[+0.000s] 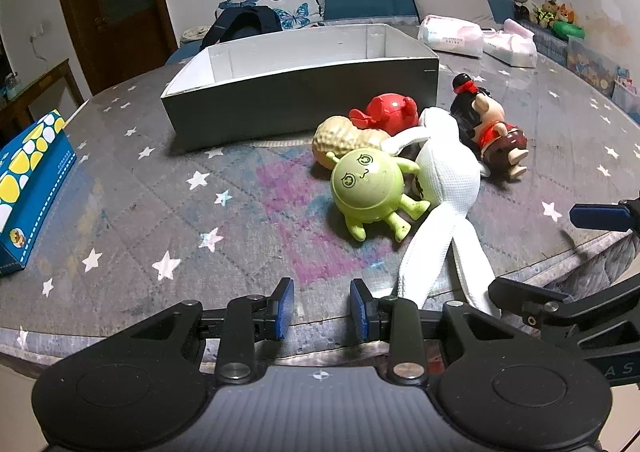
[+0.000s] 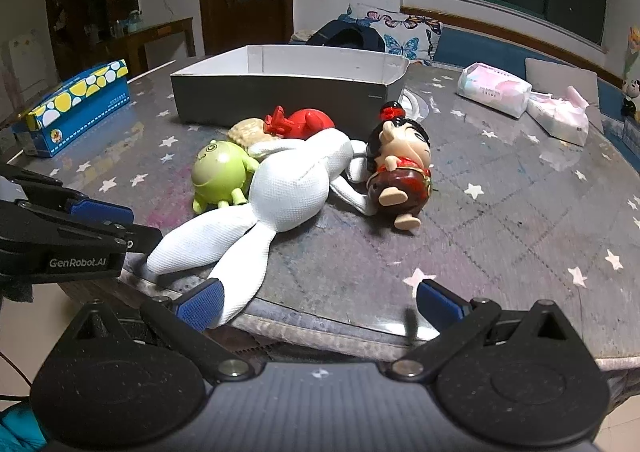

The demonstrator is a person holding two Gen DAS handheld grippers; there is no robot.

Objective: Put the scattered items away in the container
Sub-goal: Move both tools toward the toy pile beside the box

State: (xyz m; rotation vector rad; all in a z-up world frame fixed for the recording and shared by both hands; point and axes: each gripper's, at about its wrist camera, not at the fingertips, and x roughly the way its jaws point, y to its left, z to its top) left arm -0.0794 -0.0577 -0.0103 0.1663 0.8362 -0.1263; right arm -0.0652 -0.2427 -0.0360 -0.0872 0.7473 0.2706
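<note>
A grey open box [image 1: 304, 100] [image 2: 280, 96] stands on the table. In front of it lie a red toy [image 1: 384, 114] [image 2: 308, 122], a peanut toy [image 1: 344, 138] [image 2: 248, 132], a green round figure [image 1: 368, 188] [image 2: 218, 172], a white plush rabbit [image 1: 444, 188] [image 2: 288, 188] and a black-haired doll [image 1: 492, 128] [image 2: 400, 172]. My left gripper [image 1: 322, 310] is open and empty at the table's near edge, left of the rabbit's legs. My right gripper [image 2: 318, 302] is wide open and empty, its left finger beside a rabbit leg.
A blue and yellow tissue box [image 1: 28, 188] [image 2: 76, 104] sits at the left. Soft tissue packs [image 1: 452, 34] [image 2: 494, 90] lie at the back right. The table edge runs just in front of both grippers. A bench with pillows and a dark bag stands behind the table.
</note>
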